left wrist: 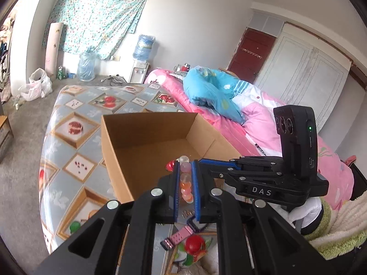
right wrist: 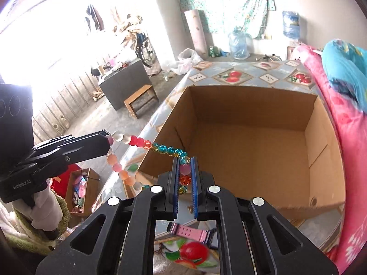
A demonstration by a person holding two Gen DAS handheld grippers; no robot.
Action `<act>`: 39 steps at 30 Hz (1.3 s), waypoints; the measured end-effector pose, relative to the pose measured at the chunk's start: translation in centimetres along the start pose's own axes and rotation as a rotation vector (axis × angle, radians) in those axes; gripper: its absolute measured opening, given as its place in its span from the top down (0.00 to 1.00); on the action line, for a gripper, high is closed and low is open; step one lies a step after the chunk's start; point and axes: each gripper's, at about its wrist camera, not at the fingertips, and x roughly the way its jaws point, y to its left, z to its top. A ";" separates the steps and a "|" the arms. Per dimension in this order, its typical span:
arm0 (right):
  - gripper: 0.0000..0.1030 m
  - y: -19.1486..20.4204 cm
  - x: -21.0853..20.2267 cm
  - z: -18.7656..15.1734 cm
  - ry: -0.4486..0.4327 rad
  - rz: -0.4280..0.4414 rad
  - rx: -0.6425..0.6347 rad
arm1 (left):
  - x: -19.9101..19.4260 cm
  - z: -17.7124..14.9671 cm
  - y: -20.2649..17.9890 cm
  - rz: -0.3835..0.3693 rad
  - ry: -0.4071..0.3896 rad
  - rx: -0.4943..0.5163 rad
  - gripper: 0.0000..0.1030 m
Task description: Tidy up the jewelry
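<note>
A string of round beads (right wrist: pixel 160 147), white, pink, orange and teal, hangs stretched between my two grippers above the near edge of an open cardboard box (right wrist: pixel 240 105). My right gripper (right wrist: pixel 185 160) is shut on its teal and orange end. My left gripper (right wrist: pixel 109 141) comes in from the left and pinches the white and pink end. In the left wrist view, pink and orange beads (left wrist: pixel 186 183) sit between the blue pads of my left gripper (left wrist: pixel 185 162), with my right gripper (left wrist: pixel 206 162) close beside it. The box (left wrist: pixel 142 128) looks empty inside.
A pink watch (right wrist: pixel 190 230) (left wrist: pixel 181 235) and a small gold piece (right wrist: pixel 190 207) lie on the fruit-patterned tablecloth (right wrist: pixel 229 73) below the grippers. A bed with pink quilts (left wrist: pixel 263 123) borders the table on the right. On the floor to the left stand a carton of odds and ends (right wrist: pixel 80 188) and a wooden stool (right wrist: pixel 140 100).
</note>
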 end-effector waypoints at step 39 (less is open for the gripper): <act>0.72 -8.8 -4.6 -0.2 -0.107 0.082 0.156 | -2.9 -2.5 3.0 0.218 -0.165 -0.132 0.39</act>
